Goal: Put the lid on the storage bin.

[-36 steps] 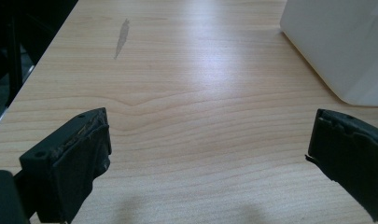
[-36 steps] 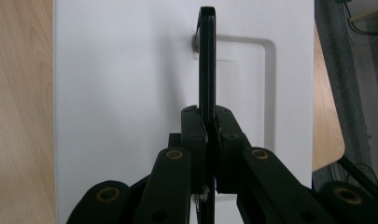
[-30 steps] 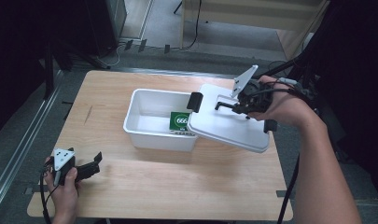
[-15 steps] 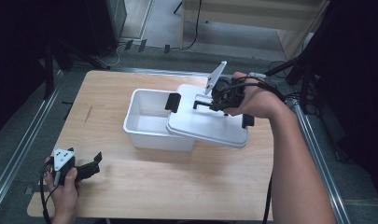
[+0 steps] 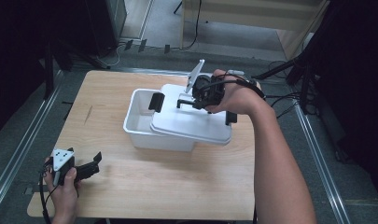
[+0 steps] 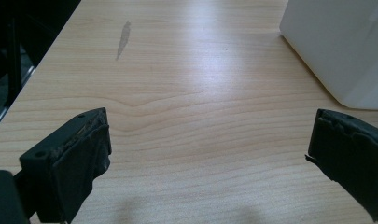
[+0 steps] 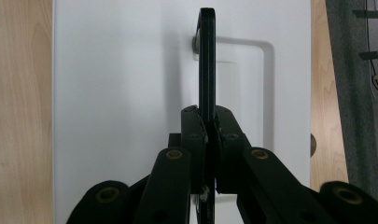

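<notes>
The white lid (image 5: pixel 191 122) lies across the white storage bin (image 5: pixel 139 122) mid-table, its left end uncovered — the right gripper (image 5: pixel 189 101) is clamped on the lid's black handle (image 7: pixel 206 60). The left gripper (image 5: pixel 89 168) rests wide apart at the wooden table (image 5: pixel 177 186)'s near-left corner.

We see a plain white lid (image 5: pixel 186 122) with a black handle (image 7: pixel 206 60) and black clips over a white bin (image 5: pixel 142 128), on a pale wood-grain worktop (image 5: pixel 130 182) (one dark smudge (image 6: pixel 123 38) marks the grain). Both claws are black: the right claw (image 7: pixel 209 121) with brass-coloured rivets, the left claw (image 5: pixel 91 167) under a grey plate with dark dots.
</notes>
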Action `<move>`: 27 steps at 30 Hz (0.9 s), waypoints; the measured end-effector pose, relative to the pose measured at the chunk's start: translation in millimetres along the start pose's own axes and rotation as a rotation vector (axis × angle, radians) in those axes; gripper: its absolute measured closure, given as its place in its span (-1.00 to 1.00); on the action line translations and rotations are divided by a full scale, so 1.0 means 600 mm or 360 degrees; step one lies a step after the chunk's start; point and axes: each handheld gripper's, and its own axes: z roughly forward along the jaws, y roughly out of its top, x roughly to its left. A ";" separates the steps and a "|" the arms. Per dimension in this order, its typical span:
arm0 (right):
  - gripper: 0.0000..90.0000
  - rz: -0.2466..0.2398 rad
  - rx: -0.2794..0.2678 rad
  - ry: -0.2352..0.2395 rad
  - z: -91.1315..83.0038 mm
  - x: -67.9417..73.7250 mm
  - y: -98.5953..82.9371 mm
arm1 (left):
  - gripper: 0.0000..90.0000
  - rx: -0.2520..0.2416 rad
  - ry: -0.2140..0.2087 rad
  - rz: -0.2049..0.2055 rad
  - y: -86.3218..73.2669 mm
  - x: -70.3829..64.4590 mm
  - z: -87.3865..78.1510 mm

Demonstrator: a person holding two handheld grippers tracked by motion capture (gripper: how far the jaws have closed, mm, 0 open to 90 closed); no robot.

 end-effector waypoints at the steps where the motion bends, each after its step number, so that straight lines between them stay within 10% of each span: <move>1: 0.89 -0.0012 -0.0004 -0.0001 0.001 0.000 0.004 | -1.00 0.0000 0.0000 0.0000 0.000 0.000 0.000; 27: 0.89 -0.0071 -0.0026 0.0052 0.054 -0.001 0.095 | -1.00 -0.0002 -0.0013 -0.0016 0.000 0.003 0.000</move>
